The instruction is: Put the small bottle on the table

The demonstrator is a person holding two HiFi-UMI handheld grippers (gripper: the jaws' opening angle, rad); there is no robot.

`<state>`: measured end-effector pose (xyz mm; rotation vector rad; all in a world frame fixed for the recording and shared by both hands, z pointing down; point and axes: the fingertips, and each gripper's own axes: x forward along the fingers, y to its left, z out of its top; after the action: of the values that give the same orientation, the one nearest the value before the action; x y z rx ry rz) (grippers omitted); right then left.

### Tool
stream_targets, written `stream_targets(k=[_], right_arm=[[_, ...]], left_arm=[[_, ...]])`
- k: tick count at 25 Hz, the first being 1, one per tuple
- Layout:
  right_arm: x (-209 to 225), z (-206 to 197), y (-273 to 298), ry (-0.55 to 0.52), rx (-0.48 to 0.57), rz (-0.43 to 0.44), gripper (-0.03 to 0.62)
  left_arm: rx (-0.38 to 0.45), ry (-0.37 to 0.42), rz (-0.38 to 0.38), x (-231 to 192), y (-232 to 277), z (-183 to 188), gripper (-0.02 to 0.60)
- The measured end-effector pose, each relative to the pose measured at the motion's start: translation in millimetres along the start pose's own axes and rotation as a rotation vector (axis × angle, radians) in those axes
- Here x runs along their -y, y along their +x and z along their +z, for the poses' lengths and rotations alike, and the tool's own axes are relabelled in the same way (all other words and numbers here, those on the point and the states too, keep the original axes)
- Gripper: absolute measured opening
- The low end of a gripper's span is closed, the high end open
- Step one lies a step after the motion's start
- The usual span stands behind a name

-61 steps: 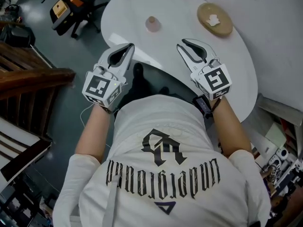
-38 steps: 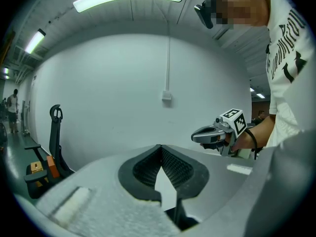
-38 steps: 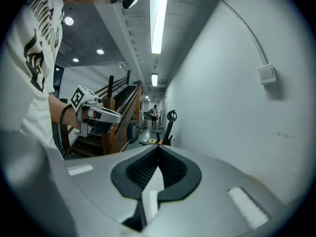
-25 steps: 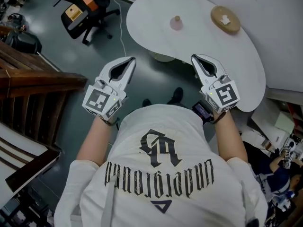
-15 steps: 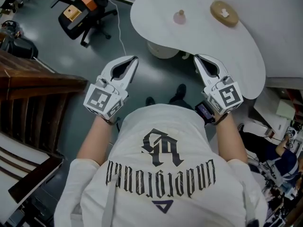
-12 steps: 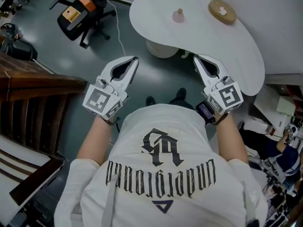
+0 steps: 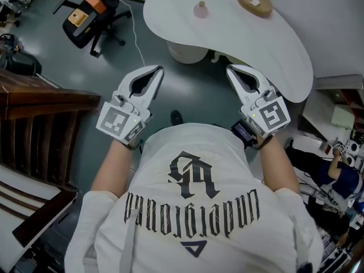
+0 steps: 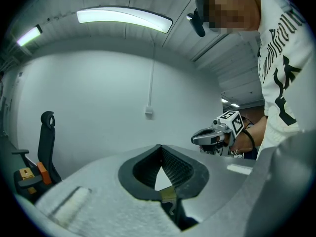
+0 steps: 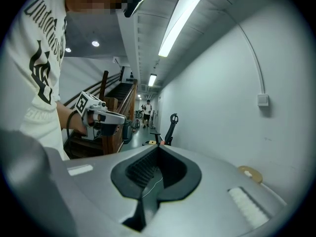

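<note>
The small pinkish bottle [image 7: 200, 8] stands upright on the white table [image 7: 267, 50], far ahead in the head view. Both grippers hang over the grey floor in front of the person's chest, well short of the table. My left gripper [image 7: 158, 69] is shut with nothing in it, and my right gripper [image 7: 229, 68] is shut and empty too. In the left gripper view the left gripper [image 8: 160, 146] shows its tips meeting, with the right gripper [image 8: 213, 136] off to its side. The right gripper view shows the right gripper [image 9: 158, 146] closed, and the left gripper [image 9: 101, 116] beside it.
A round wooden disc [image 7: 254, 1] with a small white piece lies on the table right of the bottle. An office chair [image 7: 91, 16] stands at the far left. Wooden stairs [image 7: 40, 104] run along the left. Another person [image 7: 341, 175] sits at the right edge.
The person has stepped back from the table, so it and the bottle now sit farther away at the top. Both grippers stay shut and level over the floor.
</note>
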<state>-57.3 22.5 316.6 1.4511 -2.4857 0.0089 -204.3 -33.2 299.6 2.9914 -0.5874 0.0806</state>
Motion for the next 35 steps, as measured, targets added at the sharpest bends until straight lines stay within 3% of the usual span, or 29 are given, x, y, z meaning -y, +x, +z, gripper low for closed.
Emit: stream_targets(k=[5, 12, 20, 23, 29, 35], right_arm=[[5.4, -6.0, -41.5, -0.020, 0.013, 0.028, 0.002], [7.5, -27.3, -121.7, -0.020, 0.012, 0.035, 0.002], [-10.0, -36.9, -193.2, 0.018, 0.031, 0.079, 0.002], [-14.8, -56.0, -211.2, 0.003, -0.037, 0.083, 0.002], [-35.7, -47.2, -223.3, 0.024, 0.020, 0.122, 0.002], [-46.1, -46.8, -225.7, 0.020, 0.014, 0.134, 0.002]], left_arm=[[-0.004, -0.010, 0.017, 39.9, 15.9, 1.5, 0.006], [-0.017, -0.001, 0.021, 126.9, 35.6, -9.5, 0.006], [-0.016, 0.002, 0.042, 203.7, 39.7, -12.4, 0.006], [-0.012, 0.005, 0.048, 221.2, 36.9, -11.5, 0.006], [-0.011, -0.002, 0.073, 246.1, 22.9, -17.1, 0.006], [-0.007, -0.014, 0.102, 248.0, 9.3, -21.1, 0.006]])
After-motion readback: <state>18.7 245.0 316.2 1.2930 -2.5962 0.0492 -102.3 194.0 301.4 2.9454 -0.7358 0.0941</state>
